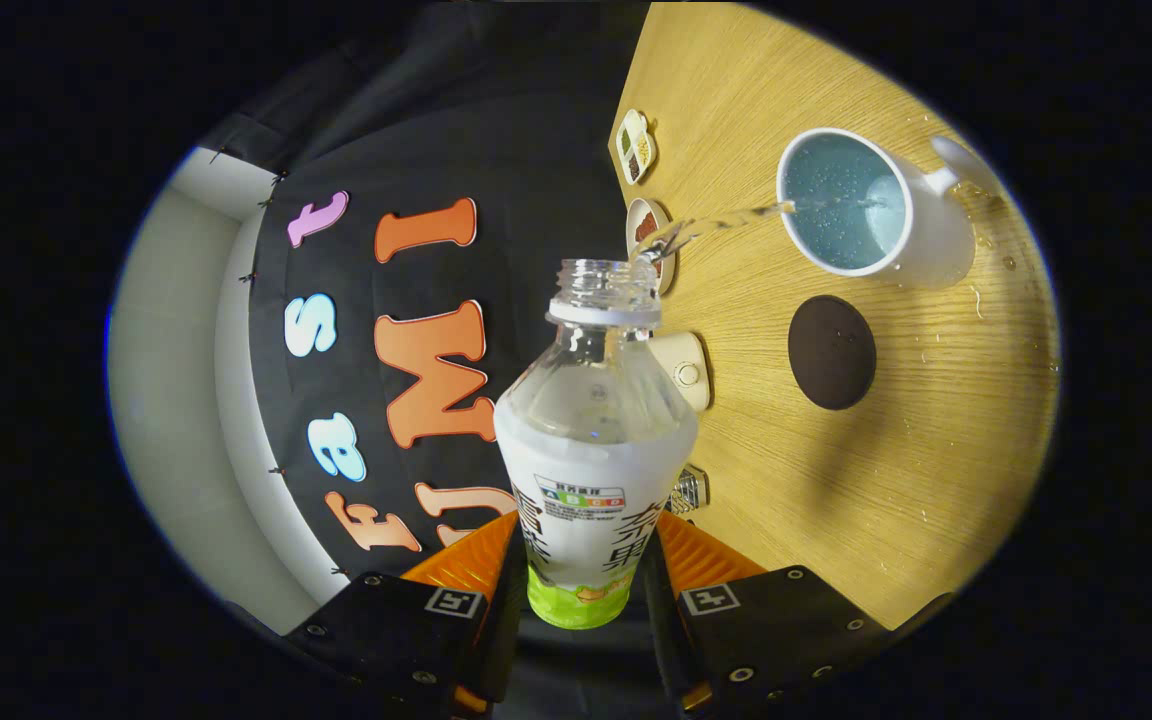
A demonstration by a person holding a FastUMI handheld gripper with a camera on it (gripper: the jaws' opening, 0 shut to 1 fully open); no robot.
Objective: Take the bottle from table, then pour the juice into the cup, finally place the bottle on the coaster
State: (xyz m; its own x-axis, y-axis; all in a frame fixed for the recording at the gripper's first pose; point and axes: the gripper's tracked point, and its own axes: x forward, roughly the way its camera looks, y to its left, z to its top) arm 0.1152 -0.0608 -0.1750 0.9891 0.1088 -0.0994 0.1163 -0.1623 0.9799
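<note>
Now tool (584,570) tight around bottle (591,440)

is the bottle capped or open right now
Open. The bottle, clamped between the gripper fingers, has a bare threaded neck with no cap, and a thin stream runs from its mouth into the white cup.

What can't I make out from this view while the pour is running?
- Bottle base: hidden between the jaws of the gripper, gripper view.
- Cup fill depth: top-down angle hides it.
- Two small dishes beyond the bottle mouth: contents too small; one is partly behind the stream.
- Coaster: plain to see, bare.
</note>
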